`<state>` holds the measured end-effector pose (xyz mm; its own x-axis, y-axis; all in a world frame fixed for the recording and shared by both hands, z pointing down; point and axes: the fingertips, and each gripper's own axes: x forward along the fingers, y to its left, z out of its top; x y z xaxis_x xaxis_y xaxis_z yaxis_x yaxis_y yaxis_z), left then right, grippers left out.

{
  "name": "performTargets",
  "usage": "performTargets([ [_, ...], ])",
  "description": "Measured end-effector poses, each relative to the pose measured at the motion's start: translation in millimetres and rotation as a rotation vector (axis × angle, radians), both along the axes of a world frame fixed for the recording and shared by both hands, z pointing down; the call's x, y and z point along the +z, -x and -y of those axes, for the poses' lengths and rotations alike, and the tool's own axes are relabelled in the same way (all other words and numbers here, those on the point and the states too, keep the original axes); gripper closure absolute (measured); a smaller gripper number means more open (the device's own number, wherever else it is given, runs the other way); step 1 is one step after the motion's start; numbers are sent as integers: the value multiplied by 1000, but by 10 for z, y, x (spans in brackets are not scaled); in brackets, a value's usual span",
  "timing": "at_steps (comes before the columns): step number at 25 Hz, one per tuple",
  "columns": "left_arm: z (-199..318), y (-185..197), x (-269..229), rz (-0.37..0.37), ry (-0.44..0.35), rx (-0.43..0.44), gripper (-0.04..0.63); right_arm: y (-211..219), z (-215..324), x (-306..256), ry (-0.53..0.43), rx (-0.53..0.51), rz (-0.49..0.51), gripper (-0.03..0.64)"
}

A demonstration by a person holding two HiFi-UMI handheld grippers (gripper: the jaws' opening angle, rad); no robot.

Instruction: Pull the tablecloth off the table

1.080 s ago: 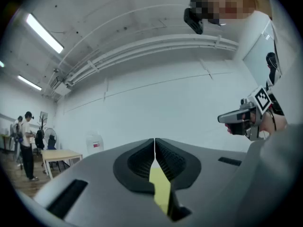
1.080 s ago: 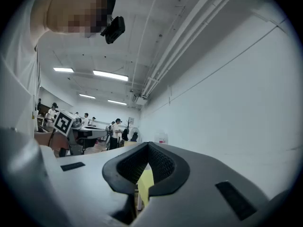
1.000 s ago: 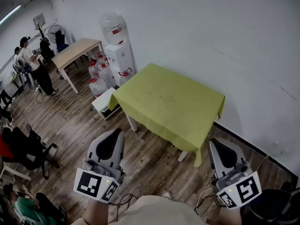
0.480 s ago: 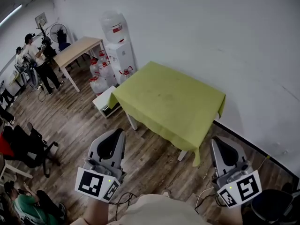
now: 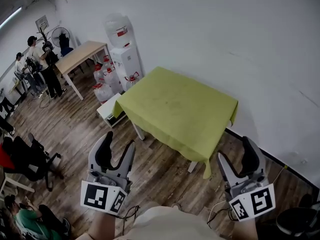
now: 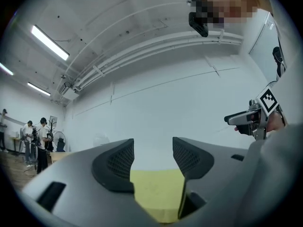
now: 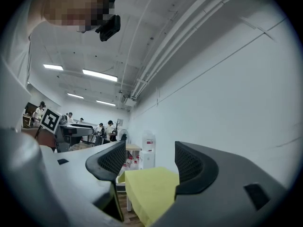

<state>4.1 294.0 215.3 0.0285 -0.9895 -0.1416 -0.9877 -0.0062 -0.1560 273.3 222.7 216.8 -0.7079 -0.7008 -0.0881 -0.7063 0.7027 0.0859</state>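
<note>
Squarely ahead: a covered table, two empty grippers.
At the person's twelve o'clock, against the white wall, the yellow-green tablecloth lies flat over the whole table, its edges hanging. A water dispenser stands near ten o'clock. The left gripper at eleven and the right gripper at one hover short of the cloth's near edge; both pairs of jaws have just been opening and now gape wide, gripping nothing.

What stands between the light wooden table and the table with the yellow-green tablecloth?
A white water dispenser and clear water jugs on the wooden floor, seen in the head view.
</note>
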Motion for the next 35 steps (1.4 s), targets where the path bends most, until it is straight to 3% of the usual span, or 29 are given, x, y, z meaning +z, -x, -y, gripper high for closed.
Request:
performTargets([
  [8,141,-87,20,17,28,2,333,-68,121,103,28,-11,-8,285],
  [15,356,-178,194,41,45,60,333,64,309,445,62,-9,-123,285],
  [24,756,63,453,54,79,75,331,187,758,624,121,40,-67,285],
  [35,1695,723,671,52,142,114,328,781,1591,940,229,51,-89,284],
])
